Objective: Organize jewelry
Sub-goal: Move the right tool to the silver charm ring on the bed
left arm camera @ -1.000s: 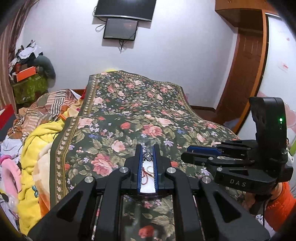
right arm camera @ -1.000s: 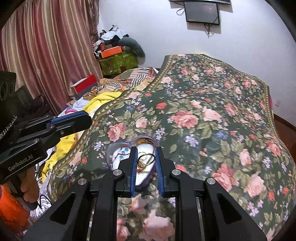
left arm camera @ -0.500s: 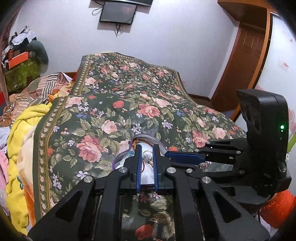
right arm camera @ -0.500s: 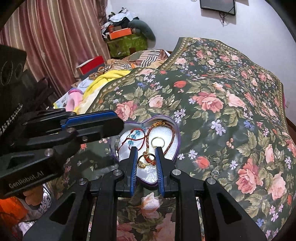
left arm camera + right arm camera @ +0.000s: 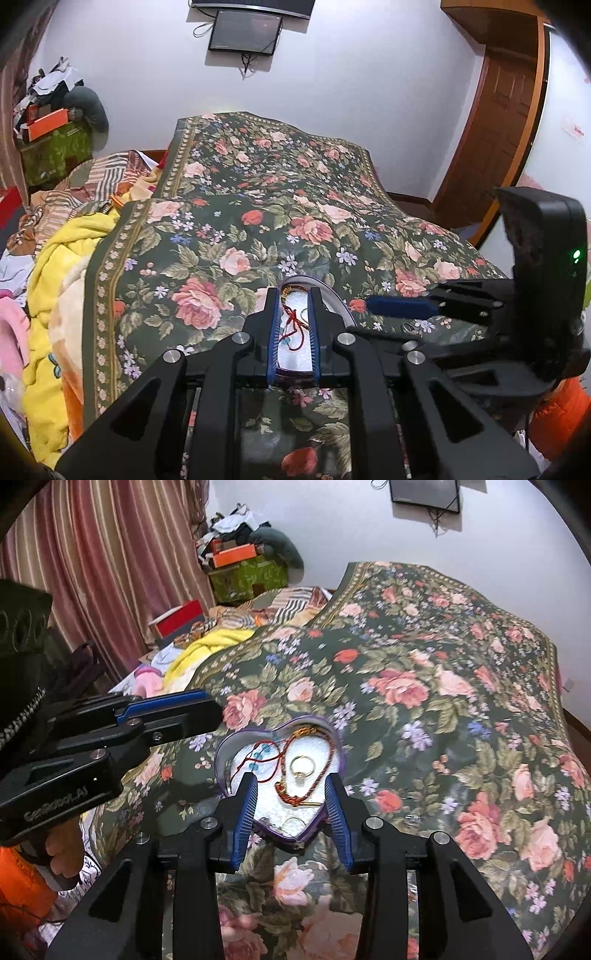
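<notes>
Heart-shaped box (image 5: 334,738): sitting open on the floral bedspread (image 5: 443,709), near the bed's near edge; its purple rim is showing and its lining is white.

Box contents: a gold ring (image 5: 303,766) is lying near the middle of the lining; a reddish-brown cord necklace (image 5: 325,771) is looping around it, with a knotted end toward the near point of the heart; a red thread with blue beads (image 5: 258,755) is lying toward the left lobe. A second ring-like loop is showing near the heart's point, too small to make out.

Right tool (image 5: 291,805): hovering just above the near half of the box, its blue-padded fingers (image 5: 245,812) standing wide apart on either side of the heart's point, gripping nothing.

Left tool (image 5: 293,325): pointing at the box from the left side, its fingers (image 5: 273,332) sitting a narrow gap apart; red cord (image 5: 293,325) is showing in the gap over the white lining, but whether the pads are pinching it or merely framing it I cannot tell.

Left tool in the right view (image 5: 166,716): reaching toward the box's left lobe, its tip near the rim.

Small ring on the bedspread (image 5: 406,326): lying outside the box, on its right side, under the right tool's finger.

Bed's left side: a yellow blanket (image 5: 55,295) is bunching along the edge.
</notes>
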